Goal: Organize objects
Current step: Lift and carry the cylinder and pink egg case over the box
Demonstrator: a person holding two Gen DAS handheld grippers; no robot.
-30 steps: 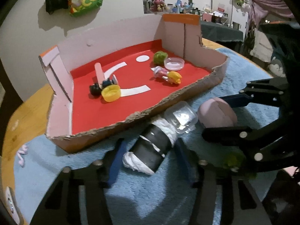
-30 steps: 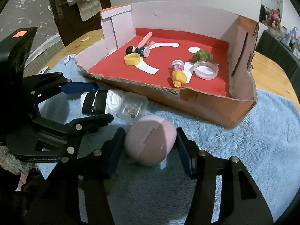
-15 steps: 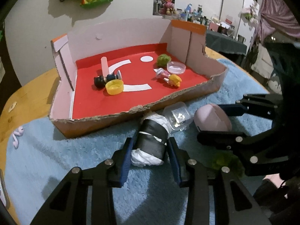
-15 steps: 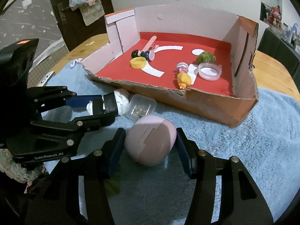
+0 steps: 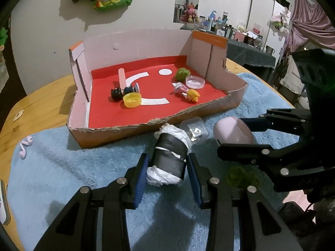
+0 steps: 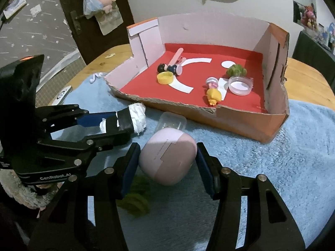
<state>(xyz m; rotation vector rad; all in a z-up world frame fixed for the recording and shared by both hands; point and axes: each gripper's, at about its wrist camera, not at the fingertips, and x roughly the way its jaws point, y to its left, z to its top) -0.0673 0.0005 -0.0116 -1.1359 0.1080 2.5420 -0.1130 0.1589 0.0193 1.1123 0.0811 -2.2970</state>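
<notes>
A: Why is the taped roll (image 5: 168, 159) clamped by the left gripper (image 5: 167, 173)?
B: For the cardboard box (image 5: 188, 113) just beyond, probably.
A: And the right gripper (image 6: 167, 167)?
B: The pink case (image 6: 167, 156) on the blue mat is gripped between half-open fingers.

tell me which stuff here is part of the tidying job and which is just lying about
Part of the job:
- black-taped white paper roll, in the left tool
- pink egg-shaped plastic case, between the right tool's fingers
- clear plastic tub
- red-lined cardboard tray

Lying about:
- pink earphones
- blue fleece mat
</notes>
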